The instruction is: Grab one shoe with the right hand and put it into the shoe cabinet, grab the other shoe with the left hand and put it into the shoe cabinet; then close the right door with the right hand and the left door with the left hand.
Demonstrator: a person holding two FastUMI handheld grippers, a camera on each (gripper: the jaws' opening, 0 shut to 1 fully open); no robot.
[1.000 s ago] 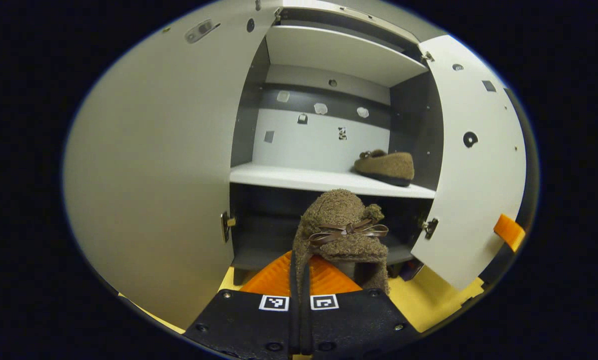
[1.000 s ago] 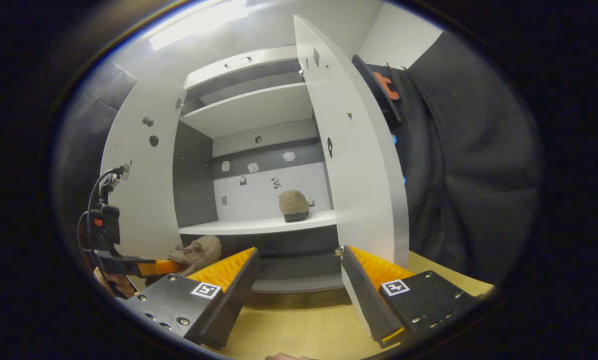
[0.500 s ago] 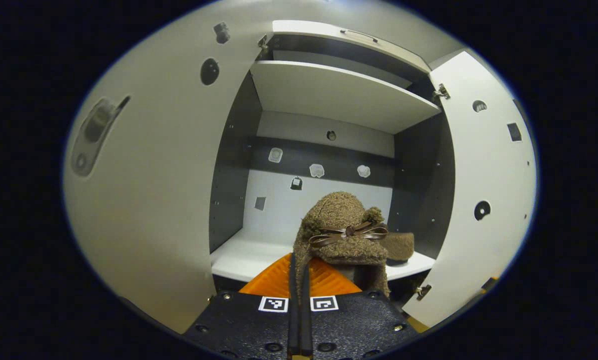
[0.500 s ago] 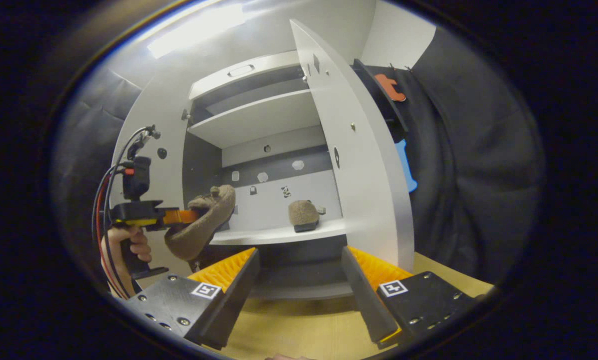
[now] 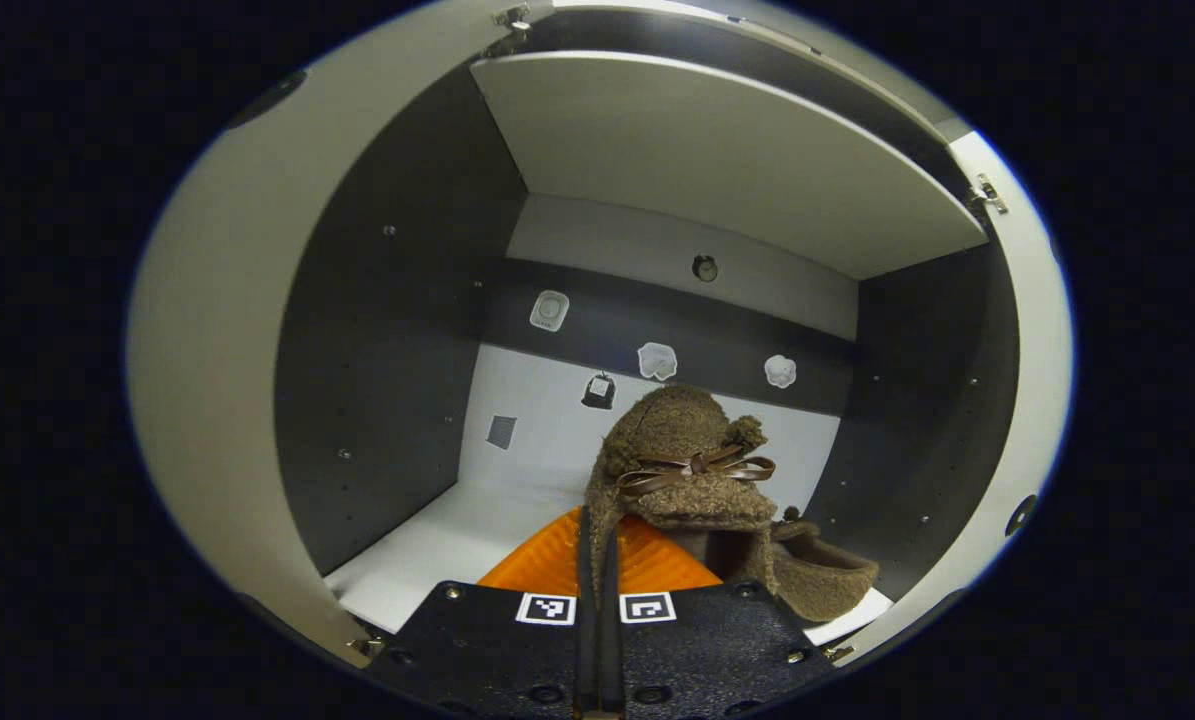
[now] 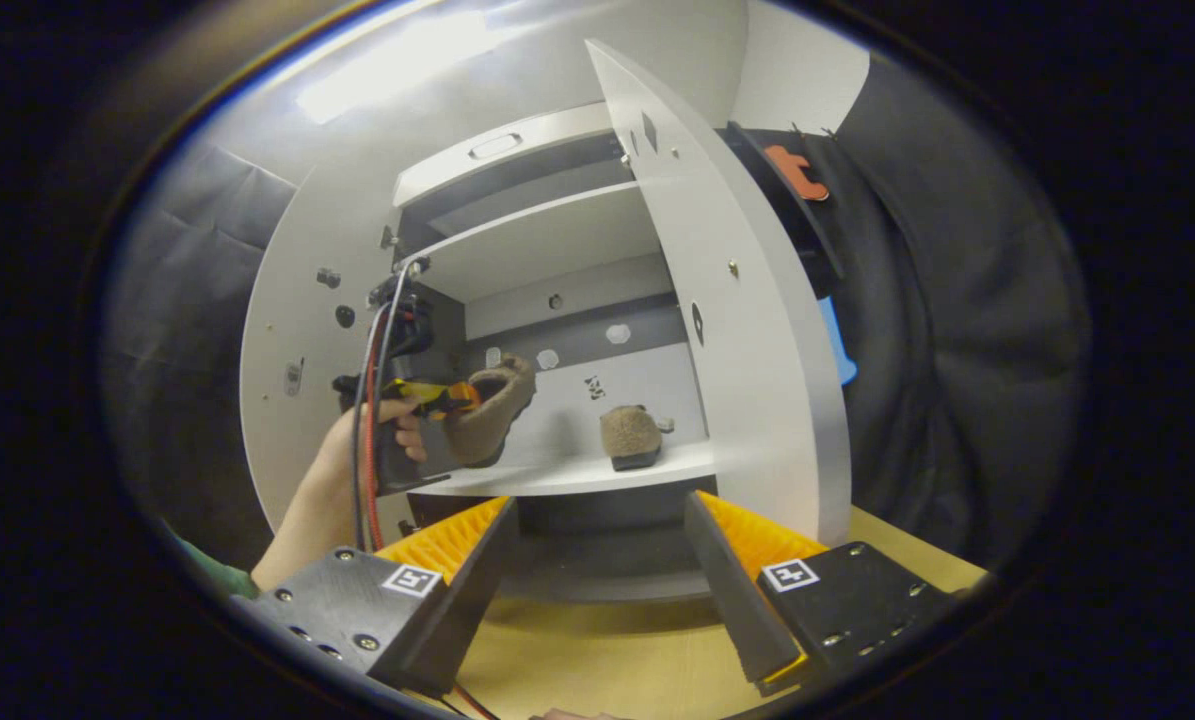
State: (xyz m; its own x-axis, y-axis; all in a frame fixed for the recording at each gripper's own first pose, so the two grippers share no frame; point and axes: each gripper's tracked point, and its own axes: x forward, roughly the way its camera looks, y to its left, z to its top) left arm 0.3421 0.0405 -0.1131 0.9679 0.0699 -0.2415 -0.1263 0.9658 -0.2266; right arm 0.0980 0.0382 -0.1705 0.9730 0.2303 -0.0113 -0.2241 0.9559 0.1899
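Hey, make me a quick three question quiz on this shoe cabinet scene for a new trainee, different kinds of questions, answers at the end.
1. True or false: the left tongs are shut on the brown shoe.
2. Where is the second shoe? A) middle shelf B) floor C) top shelf
3. Fill in: the right tongs are ____.

Key: 1 true. 2 A. 3 open, holding nothing.
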